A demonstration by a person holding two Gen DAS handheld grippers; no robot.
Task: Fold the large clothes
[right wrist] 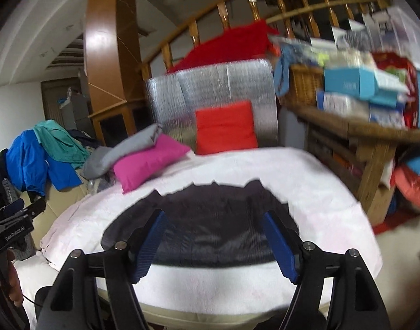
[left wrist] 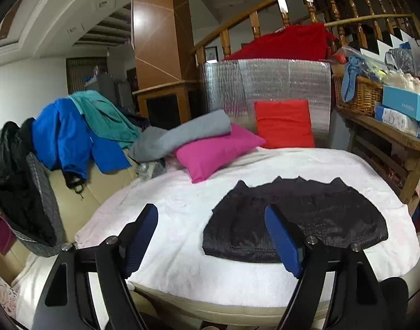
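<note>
A black garment (left wrist: 298, 220) lies folded flat on a white towel (left wrist: 182, 206) spread over a cream surface. My left gripper (left wrist: 211, 214) is open and empty, held above the towel at the garment's left edge. In the right wrist view the same black garment (right wrist: 210, 220) lies straight ahead on the white towel (right wrist: 320, 192). My right gripper (right wrist: 214, 221) is open and empty, held above the garment's near half. The left gripper (right wrist: 14, 214) shows at the far left of the right wrist view.
A pink pillow (left wrist: 215, 151), a grey folded cloth (left wrist: 182, 134) and a red cushion (left wrist: 284, 123) lie at the back against a silver foil panel (left wrist: 265, 82). Blue and teal clothes (left wrist: 72, 132) pile on the left. A cluttered wooden shelf (left wrist: 388, 126) stands right.
</note>
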